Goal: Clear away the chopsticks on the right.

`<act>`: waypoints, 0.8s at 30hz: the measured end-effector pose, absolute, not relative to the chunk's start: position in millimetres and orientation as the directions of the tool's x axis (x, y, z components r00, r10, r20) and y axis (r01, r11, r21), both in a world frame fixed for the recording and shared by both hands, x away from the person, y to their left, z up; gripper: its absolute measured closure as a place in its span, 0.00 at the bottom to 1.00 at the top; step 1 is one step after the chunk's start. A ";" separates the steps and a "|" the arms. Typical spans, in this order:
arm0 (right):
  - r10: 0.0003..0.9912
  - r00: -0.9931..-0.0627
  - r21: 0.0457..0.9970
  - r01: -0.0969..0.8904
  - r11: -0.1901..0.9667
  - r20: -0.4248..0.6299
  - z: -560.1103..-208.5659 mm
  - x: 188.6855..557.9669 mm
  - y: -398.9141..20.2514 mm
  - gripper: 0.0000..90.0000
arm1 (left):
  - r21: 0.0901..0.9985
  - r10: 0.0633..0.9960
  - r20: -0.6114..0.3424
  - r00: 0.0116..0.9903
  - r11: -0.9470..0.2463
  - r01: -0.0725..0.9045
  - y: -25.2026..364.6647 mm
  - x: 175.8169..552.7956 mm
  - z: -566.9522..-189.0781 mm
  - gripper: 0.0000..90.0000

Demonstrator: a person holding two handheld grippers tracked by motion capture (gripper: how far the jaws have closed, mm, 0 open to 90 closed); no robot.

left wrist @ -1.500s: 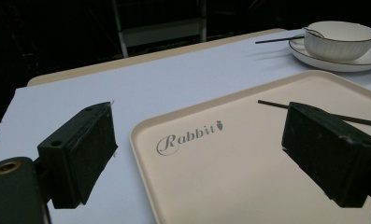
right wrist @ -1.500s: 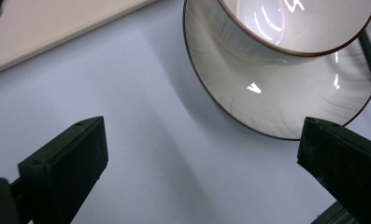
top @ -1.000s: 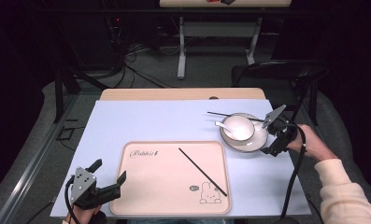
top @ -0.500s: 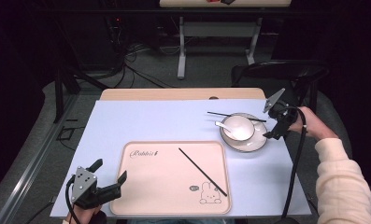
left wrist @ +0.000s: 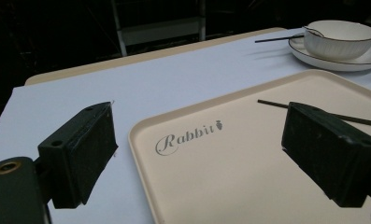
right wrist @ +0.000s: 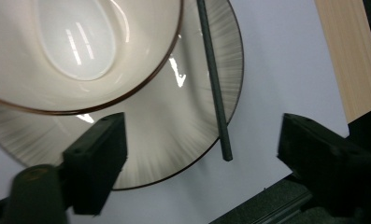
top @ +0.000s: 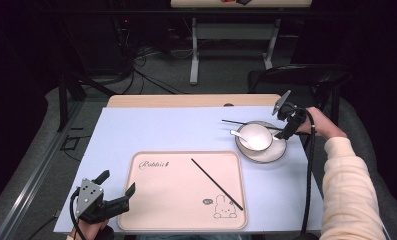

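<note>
Since a second ago, the right tool (top: 286, 120) has moved to the plate's (top: 273, 152) far right rim, its jaws closing somewhat yet apart, astride the chopstick (right wrist: 215, 84). That chopstick lies across the rim, pointing left-right across the tabletop (top: 156, 130). Right forearm reaches forward; left tool (top: 106, 195) gapes wide, empty.

"Rabbit" in script on the pink tray (top: 151, 200), beside a small carrot sign
</note>
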State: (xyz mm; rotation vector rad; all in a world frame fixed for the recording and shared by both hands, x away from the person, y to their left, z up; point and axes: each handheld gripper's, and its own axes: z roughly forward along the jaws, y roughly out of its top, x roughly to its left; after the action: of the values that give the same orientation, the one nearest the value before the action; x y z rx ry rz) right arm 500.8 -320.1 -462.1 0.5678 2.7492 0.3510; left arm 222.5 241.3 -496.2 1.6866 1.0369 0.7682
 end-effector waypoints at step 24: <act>0.447 -0.854 0.245 0.389 0.888 -0.265 -503.1 524.9 -304.8 0.84 | 0.945 0.900 0.021 0.436 -0.159 0.284 241.5 222.4 -496.2 0.11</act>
State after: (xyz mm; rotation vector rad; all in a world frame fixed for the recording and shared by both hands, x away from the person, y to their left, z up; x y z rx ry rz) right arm 524.9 -304.8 -503.1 0.6231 2.7396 0.2619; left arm 222.4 241.5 -496.2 1.6851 1.0385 0.7668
